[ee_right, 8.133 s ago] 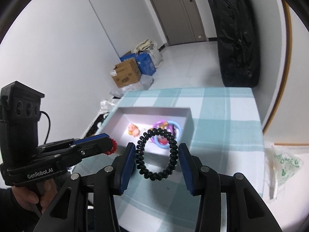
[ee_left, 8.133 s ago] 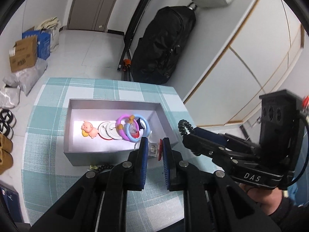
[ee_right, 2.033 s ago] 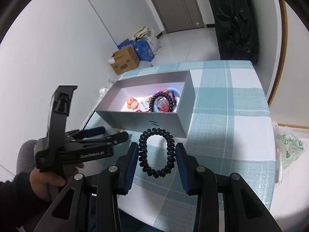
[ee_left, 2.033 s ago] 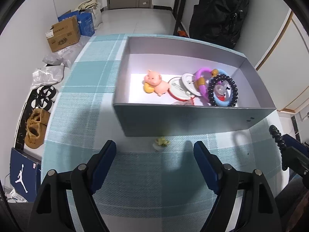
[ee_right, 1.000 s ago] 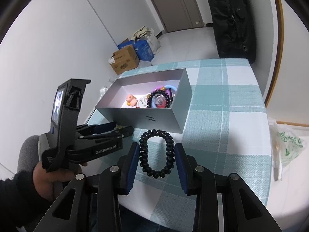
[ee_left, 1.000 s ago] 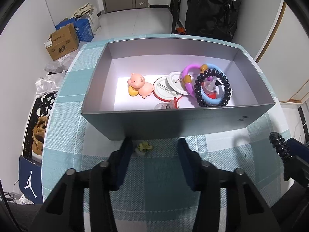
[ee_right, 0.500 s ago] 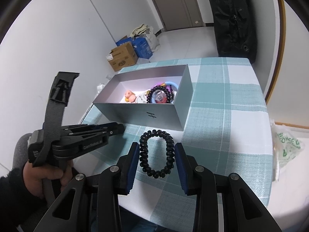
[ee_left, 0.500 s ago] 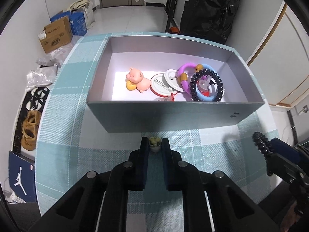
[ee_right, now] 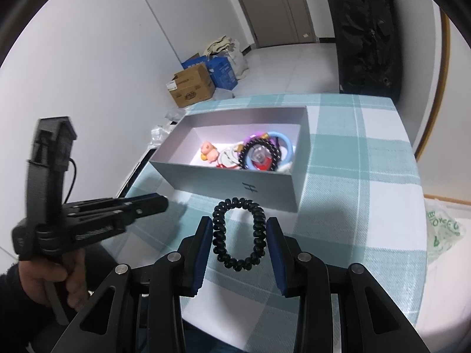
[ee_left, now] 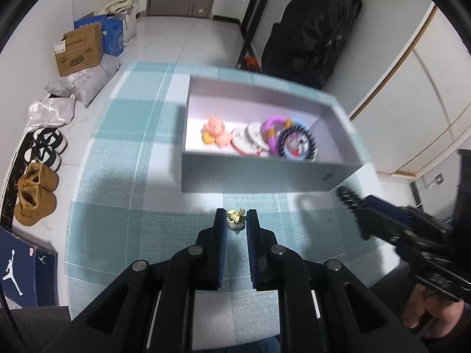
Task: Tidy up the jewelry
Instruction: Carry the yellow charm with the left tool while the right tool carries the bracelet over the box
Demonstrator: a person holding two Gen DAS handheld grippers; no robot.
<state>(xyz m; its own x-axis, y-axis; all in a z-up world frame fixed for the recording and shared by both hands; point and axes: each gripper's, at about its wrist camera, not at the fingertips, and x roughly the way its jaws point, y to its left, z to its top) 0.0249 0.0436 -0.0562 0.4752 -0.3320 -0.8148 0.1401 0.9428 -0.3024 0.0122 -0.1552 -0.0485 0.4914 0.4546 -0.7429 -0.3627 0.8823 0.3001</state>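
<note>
A grey open box [ee_left: 265, 176] stands on the teal checked tablecloth [ee_left: 123, 206]; it also shows in the right wrist view [ee_right: 235, 185]. Inside lie a pink pig charm [ee_left: 216, 131], white round pieces [ee_left: 250, 139], a purple ring [ee_left: 272, 129] and a black bead bracelet [ee_left: 297, 144]. My left gripper [ee_left: 235, 223] is shut on a small yellow flower piece [ee_left: 235, 217], lifted in front of the box. My right gripper [ee_right: 239, 235] is shut on a black coil hair tie [ee_right: 238, 234] and holds it above the cloth, near the box's front wall.
The right gripper's body [ee_left: 412, 235] is at the right of the left wrist view. Cardboard boxes [ee_left: 78, 50], shoes [ee_left: 35, 194] and a black bag [ee_left: 312, 29] are on the floor beyond the table. A plastic bag [ee_right: 441, 229] lies right of the table.
My left gripper closed on the flower piece in front of the box and has lifted back with it. The right gripper still holds the coil hair tie, nearly unmoved.
</note>
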